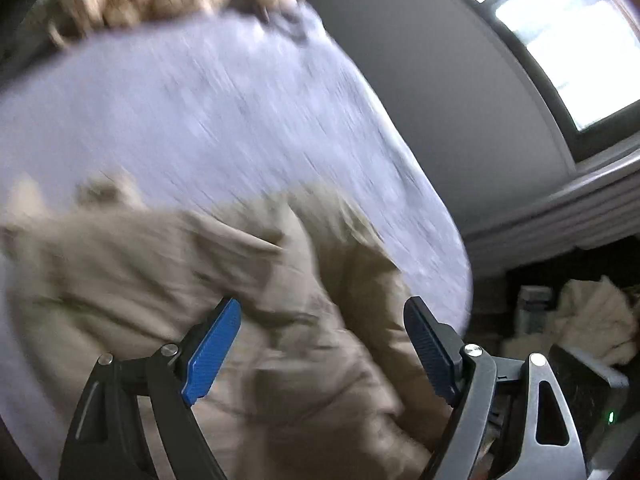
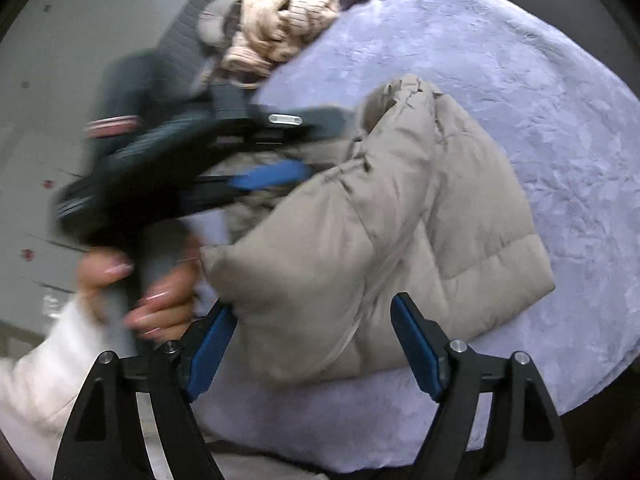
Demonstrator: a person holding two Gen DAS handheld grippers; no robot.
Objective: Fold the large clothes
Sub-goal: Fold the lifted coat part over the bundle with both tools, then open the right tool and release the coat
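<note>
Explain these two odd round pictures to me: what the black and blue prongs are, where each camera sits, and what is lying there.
A person holds a two-fingered tool in each hand, and each carries a wide-angle camera looking along its blue fingers. One picture looks out from the left tool, the other from the right tool. Both stand open and grip nothing. Below them a beige padded jacket, partly folded, lies on a lavender blanket. At the far edge sits a heap of cream knitwear. The right view also catches the person's hand around the left tool's handle.
</note>
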